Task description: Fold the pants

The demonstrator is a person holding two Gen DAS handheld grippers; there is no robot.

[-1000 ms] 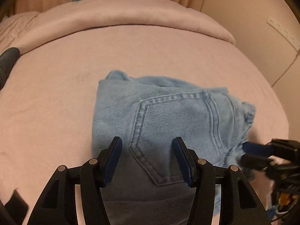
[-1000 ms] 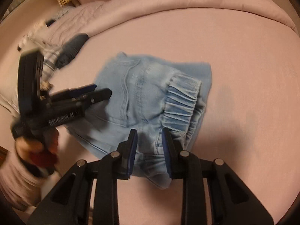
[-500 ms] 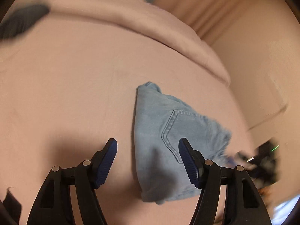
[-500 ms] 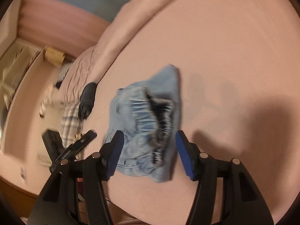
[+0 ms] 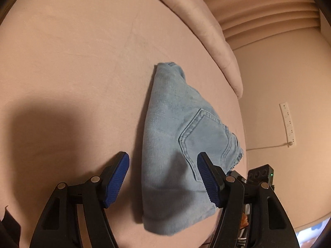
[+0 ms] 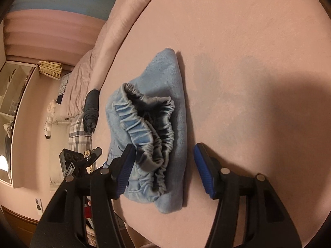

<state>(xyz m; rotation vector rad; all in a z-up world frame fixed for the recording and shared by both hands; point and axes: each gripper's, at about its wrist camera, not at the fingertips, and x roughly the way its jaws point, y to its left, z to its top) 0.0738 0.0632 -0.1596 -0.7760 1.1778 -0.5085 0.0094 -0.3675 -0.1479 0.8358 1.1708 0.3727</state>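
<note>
Pants [image 5: 175, 144] folded on bed [image 5: 72, 62], ahead between fingers; left gripper [image 5: 163, 177], right gripper [image 6: 163, 165] wide, empty. Likely finished; maybe tidy waistband [image 6: 149, 124].

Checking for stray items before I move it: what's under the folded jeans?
The folded jeans lie directly on the pink bedsheet, elastic waistband on top. Anything beneath is covered.

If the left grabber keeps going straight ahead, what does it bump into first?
Most likely the folded jeans. The left gripper is open, and the denim lies right between and ahead of its fingers on the pink bed. How far above the cloth it sits is hard to judge.
</note>
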